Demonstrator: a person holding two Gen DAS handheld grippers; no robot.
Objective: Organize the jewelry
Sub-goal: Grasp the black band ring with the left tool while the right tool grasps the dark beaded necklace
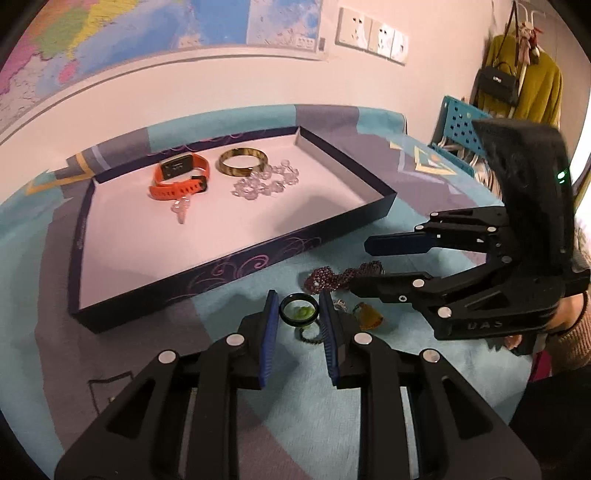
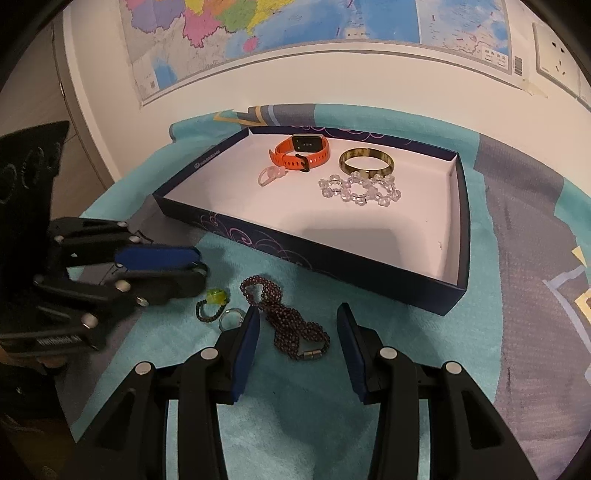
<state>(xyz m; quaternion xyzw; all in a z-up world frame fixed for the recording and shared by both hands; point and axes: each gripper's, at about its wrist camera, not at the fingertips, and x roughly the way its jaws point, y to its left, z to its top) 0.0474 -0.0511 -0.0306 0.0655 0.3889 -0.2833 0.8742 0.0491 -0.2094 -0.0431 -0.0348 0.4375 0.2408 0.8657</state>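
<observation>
A dark blue tray holds an orange watch, a brown bangle, a clear bead bracelet and a pink ring. On the cloth in front lie a dark ring, a green-stone ring, a maroon bead necklace, a silver ring and an orange piece. My left gripper stands either side of the dark ring, slightly apart. My right gripper is open over the necklace.
A teal and purple cloth covers the table. A map and wall sockets are on the wall behind. A blue rack and hanging clothes stand at the right.
</observation>
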